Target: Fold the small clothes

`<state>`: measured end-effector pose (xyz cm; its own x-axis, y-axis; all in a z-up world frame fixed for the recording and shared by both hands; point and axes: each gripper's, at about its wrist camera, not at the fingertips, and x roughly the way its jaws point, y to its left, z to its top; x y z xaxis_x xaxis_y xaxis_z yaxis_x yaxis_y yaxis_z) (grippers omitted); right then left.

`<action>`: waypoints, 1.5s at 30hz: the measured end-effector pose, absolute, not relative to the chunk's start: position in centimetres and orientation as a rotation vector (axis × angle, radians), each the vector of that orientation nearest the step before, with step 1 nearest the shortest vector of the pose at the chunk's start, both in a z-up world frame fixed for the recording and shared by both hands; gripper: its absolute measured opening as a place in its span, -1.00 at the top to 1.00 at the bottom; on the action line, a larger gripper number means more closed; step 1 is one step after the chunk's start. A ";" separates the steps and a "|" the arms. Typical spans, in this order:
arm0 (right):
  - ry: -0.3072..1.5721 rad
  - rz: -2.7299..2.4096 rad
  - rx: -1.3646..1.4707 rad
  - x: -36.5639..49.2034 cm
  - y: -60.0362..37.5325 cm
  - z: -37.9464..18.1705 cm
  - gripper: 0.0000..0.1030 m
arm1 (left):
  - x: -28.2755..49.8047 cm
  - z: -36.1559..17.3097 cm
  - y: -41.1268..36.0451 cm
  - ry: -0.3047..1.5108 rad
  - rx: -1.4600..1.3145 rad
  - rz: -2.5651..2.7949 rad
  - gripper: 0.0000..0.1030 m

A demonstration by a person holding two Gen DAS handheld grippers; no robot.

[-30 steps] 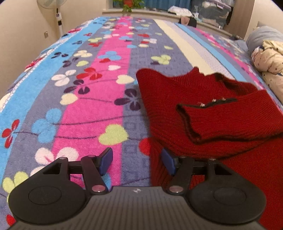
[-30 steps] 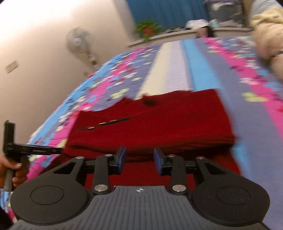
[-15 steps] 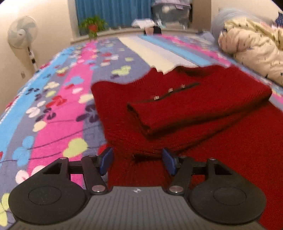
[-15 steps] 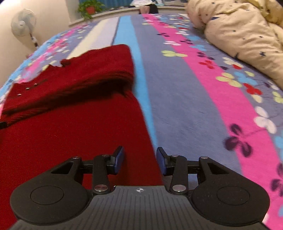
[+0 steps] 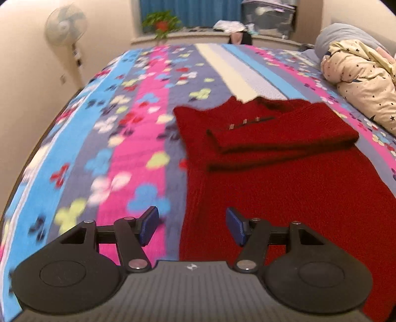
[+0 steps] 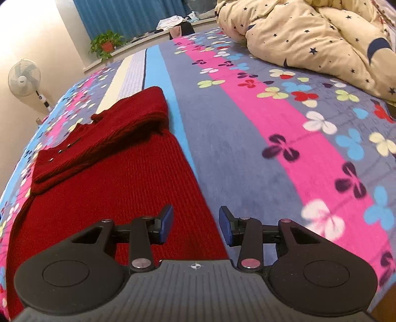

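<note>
A dark red knitted sweater [image 5: 284,193] lies flat on the flowered bed blanket [image 5: 138,138], collar away from me. Its sleeves [image 5: 279,133] are folded across the chest in a thick band with small metal buttons. My left gripper [image 5: 192,220] hangs open over the sweater's lower left edge, one pad over blanket and one over red knit, holding nothing. In the right wrist view the sweater [image 6: 111,188] fills the left half. My right gripper [image 6: 196,219] stands open astride its lower right edge, with nothing held between the pads.
A cream duvet with dark stars [image 6: 309,32] is heaped at the right of the bed, beside a grey pillow [image 5: 344,34]. A standing fan [image 5: 65,24] and a potted plant [image 5: 162,23] stand past the far left side. Bare blanket [image 6: 247,138] lies right of the sweater.
Both grippers have drawn back from the folded sleeves toward the sweater's lower part, the left to its left edge, the right swinging to its right edge. The sweater has not moved.
</note>
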<state>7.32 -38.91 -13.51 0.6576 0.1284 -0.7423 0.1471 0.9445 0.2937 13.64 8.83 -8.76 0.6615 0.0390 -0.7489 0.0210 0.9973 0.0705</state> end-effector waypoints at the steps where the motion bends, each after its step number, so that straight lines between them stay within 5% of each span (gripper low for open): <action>1: 0.859 -0.009 0.338 6.7 -38.9 -13.5 0.17 | 12.3 -8.8 8.8 0.856 0.068 0.016 -0.29; 20: 1.082 -0.054 0.227 5.9 -38.8 -18.5 -0.06 | 4.0 -15.5 10.3 1.190 -0.077 0.012 -0.26; 29: 1.101 -0.033 0.236 5.6 -38.9 -18.4 -0.10 | 3.6 -14.9 9.7 1.176 -0.081 -0.026 0.41; 45: 1.126 0.007 0.232 5.2 -38.6 -18.6 -0.10 | 3.6 -15.2 9.4 1.185 -0.070 -0.013 0.33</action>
